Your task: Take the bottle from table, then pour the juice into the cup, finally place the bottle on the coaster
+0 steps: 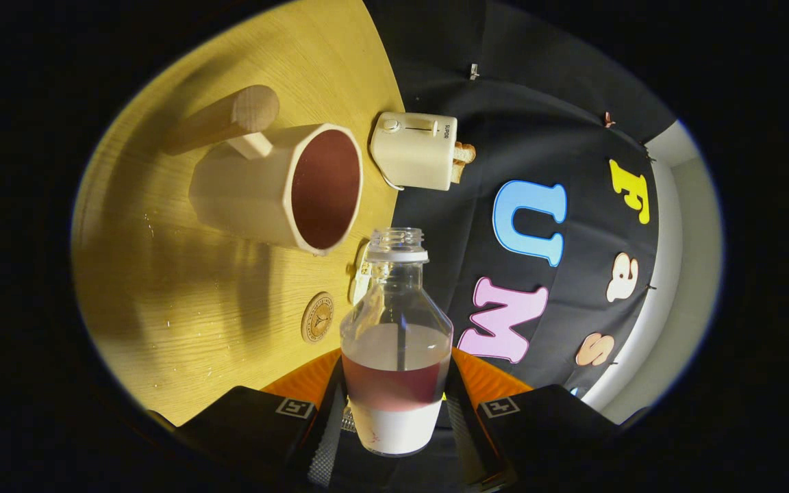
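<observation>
Gripper [394, 411] clamps clear bottle [396, 342] (uncapped, red juice low) nr cup [285, 185].

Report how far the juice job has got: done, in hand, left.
Done: the bottle is off the table, clamped between the jaws of the gripper, cap off. In hand: the view is rolled sideways, so the bottle is tilting toward the cup, whose inside already looks dark red; red juice remains in the bottle. Left: finish pouring, then stand the bottle on the round coaster near the bottle's shoulder.
</observation>
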A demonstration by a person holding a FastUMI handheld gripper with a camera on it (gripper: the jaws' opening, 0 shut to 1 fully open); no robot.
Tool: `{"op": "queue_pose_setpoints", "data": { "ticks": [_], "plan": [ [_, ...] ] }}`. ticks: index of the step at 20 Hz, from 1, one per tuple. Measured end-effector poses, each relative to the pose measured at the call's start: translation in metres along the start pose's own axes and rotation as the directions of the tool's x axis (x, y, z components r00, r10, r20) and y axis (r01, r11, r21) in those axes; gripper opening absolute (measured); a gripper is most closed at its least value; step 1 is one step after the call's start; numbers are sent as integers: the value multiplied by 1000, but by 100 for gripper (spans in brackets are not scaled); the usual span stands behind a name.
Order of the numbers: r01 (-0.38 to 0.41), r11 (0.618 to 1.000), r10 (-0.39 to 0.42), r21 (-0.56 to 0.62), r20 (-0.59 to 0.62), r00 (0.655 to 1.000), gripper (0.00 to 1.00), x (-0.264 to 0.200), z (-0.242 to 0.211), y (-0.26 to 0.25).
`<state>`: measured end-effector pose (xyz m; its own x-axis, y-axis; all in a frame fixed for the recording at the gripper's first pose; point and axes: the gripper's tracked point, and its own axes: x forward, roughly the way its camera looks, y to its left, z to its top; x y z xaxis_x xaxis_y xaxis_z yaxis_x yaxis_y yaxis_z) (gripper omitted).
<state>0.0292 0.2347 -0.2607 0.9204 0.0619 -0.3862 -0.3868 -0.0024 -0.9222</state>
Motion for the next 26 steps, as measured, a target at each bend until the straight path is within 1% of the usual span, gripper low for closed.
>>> {"op": "queue_pose_setpoints", "data": {
  "ticks": [8, 21, 26],
  "plan": [
    [15, 996, -12, -90, 40, 999, 72, 0, 6, -5],
    [8, 984, 4, -176, 67, 998, 72, 3, 9, -2],
    [22, 977, -3, -211, 87, 996, 72, 3, 10, -6]
  ]
}}
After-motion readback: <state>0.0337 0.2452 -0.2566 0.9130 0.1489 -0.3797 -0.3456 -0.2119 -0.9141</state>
